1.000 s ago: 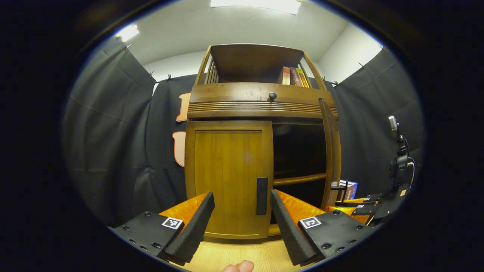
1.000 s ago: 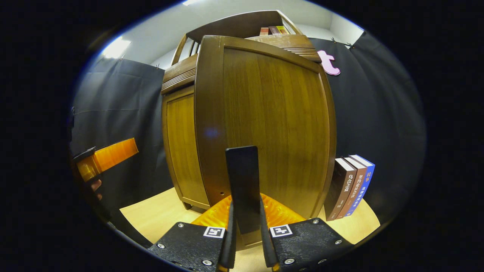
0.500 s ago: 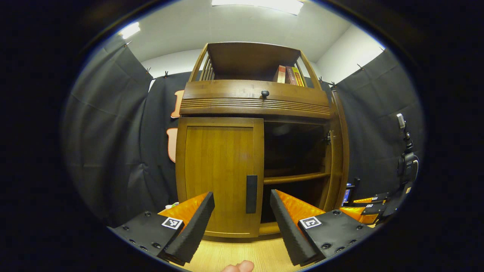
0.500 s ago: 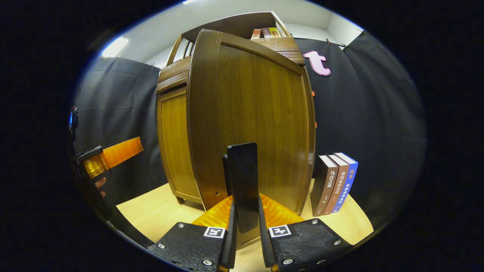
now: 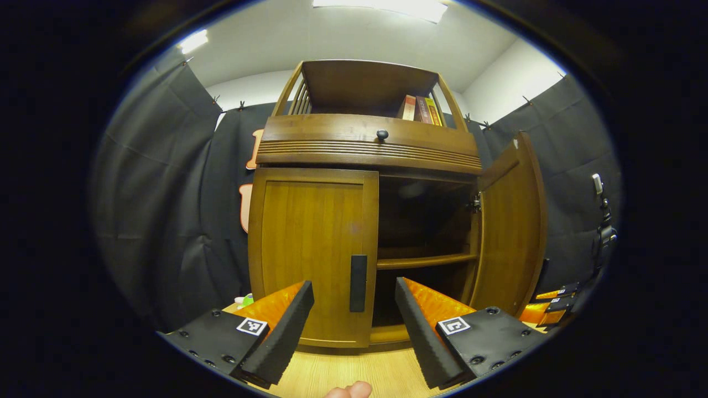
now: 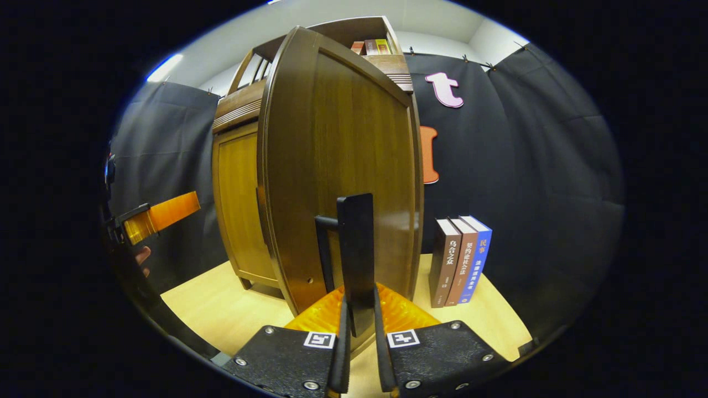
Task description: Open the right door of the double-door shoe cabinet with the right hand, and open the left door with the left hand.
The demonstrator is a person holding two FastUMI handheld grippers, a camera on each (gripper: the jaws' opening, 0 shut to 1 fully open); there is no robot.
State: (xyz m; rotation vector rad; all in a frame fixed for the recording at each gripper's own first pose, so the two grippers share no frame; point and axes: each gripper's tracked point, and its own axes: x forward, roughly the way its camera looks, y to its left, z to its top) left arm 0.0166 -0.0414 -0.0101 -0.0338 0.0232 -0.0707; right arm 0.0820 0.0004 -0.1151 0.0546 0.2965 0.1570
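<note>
In the left gripper view, the left tool (image 5: pixel 354 326) hangs with its fingers spread wide apart, holding nothing, just in front of the shoe cabinet (image 5: pixel 368 146) that stands on the wooden tabletop (image 5: pixel 354 373). The left door (image 5: pixel 312 254) is shut flush with the frame, and its dark vertical handle (image 5: pixel 358 283) shows in the gap between the two fingers, not touching either. The right door (image 5: pixel 511 226) stands swung out wide, so its inner face shows along with the dark interior and a shelf board (image 5: pixel 426 261) (the cabinet's contents cannot be made out). A drawer knob (image 5: pixel 382 134) sits above the doors, and a few books (image 5: pixel 419 109) stand on the open top shelf. The right tool (image 5: pixel 553 307) shows at the far right, low beside the open door.

In the right gripper view, the right tool (image 6: pixel 359 354) is clamped on the right door's handle (image 6: pixel 357 260), both fingers pressing its sides. The right door (image 6: pixel 343 166) fills the middle, angled out from the cabinet. Three upright books (image 6: pixel 462 260) stand on the tabletop (image 6: pixel 221 309) just right of the door. The left tool (image 6: pixel 157 215) shows at the left edge.
</note>
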